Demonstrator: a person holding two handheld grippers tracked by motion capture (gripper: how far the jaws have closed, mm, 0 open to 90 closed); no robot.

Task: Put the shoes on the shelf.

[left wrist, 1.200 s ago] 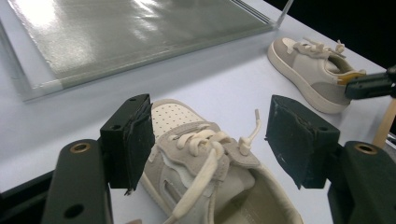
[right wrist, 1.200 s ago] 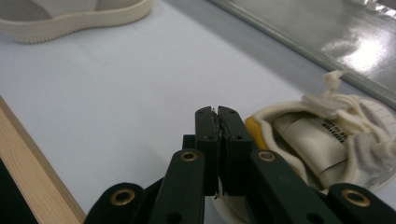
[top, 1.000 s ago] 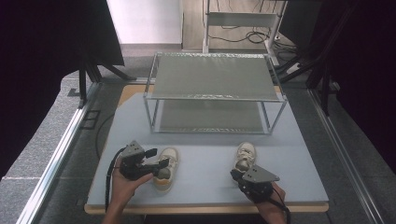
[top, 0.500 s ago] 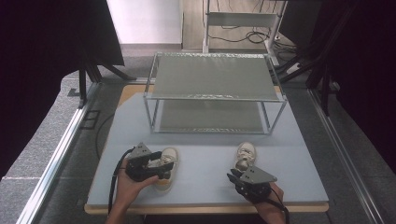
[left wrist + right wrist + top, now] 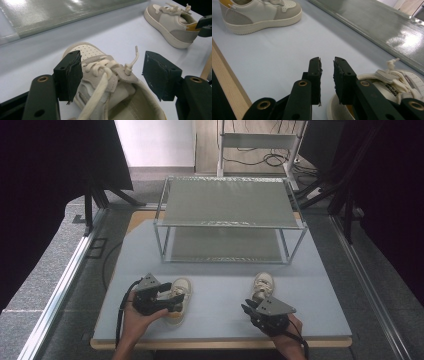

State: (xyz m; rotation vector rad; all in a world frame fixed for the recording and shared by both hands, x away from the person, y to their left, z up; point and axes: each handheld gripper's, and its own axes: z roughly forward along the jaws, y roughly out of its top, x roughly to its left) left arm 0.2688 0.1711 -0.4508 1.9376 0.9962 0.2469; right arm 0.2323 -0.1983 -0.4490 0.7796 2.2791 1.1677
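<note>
Pale blue table: left sneaker near-left, right sneaker near-right. Left gripper straddles its sneaker's tongue, jaws wide. Right gripper, jaws nearly closed, empty beside the collar; closing may pinch only laces.

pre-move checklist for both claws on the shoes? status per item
1. Left claw open and straddling the left shoe, jaws either side of the laces: ok.
2. Left jaws clamped on the shoe: not ok, the right-hand jaw stands clear of it.
3. Right claw around the right shoe: not ok, the jaws are nearly shut with only a narrow gap and nothing between them; the shoe lies just beside them.
4. Both shoes upright on the table, apart from each other: ok.
5. Rack shelves free to receive shoes: ok, nothing lies on either shelf.
6. Right claw touching the shoe's heel rim: cannot tell.
</note>
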